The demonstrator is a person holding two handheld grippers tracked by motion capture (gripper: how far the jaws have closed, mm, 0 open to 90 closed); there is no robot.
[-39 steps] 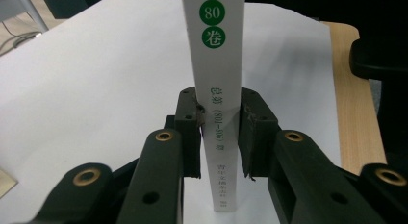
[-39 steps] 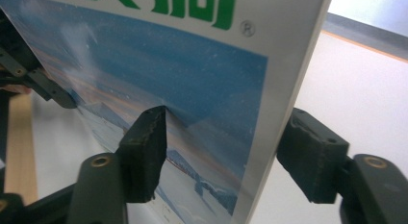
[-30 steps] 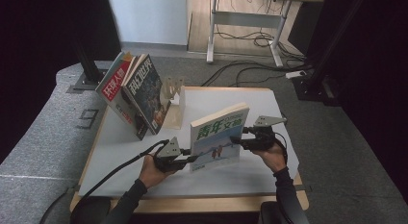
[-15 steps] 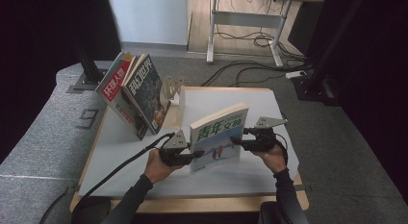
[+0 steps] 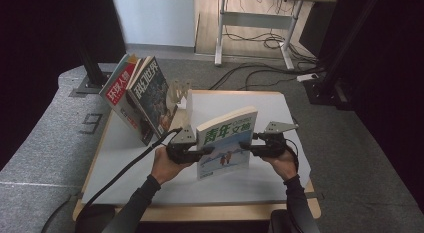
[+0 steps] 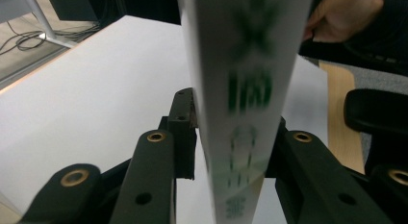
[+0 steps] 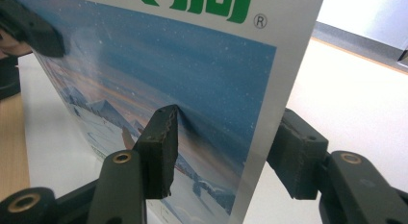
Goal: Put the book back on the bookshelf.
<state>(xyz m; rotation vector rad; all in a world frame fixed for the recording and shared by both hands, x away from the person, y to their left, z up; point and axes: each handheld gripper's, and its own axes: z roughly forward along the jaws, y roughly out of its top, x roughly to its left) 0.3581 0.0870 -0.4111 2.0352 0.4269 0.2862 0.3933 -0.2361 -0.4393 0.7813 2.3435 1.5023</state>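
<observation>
A thick book (image 5: pixel 226 142) with a white top and a blue snowy cover stands upright over the middle of the white table (image 5: pixel 150 188). My left gripper (image 5: pixel 202 152) grips its left edge. In the left gripper view the spine (image 6: pixel 240 89) runs up between the jaws and my left gripper (image 6: pixel 233 113) is shut on it. My right gripper (image 5: pixel 256 149) holds the right edge. In the right gripper view one pad (image 7: pixel 161 132) dents the cover (image 7: pixel 144 60), and my right gripper (image 7: pixel 226 116) is shut on the book.
Two magazines (image 5: pixel 137 98) lean together at the table's rear left, with a clear rack (image 5: pixel 178 90) just right of them. A black cable (image 5: pixel 125 168) trails from the left gripper toward the front left corner. A desk frame (image 5: pixel 255 23) and floor cables lie beyond the table.
My left gripper has risen along the book's left edge. The right gripper and the book have stayed almost where they were.
</observation>
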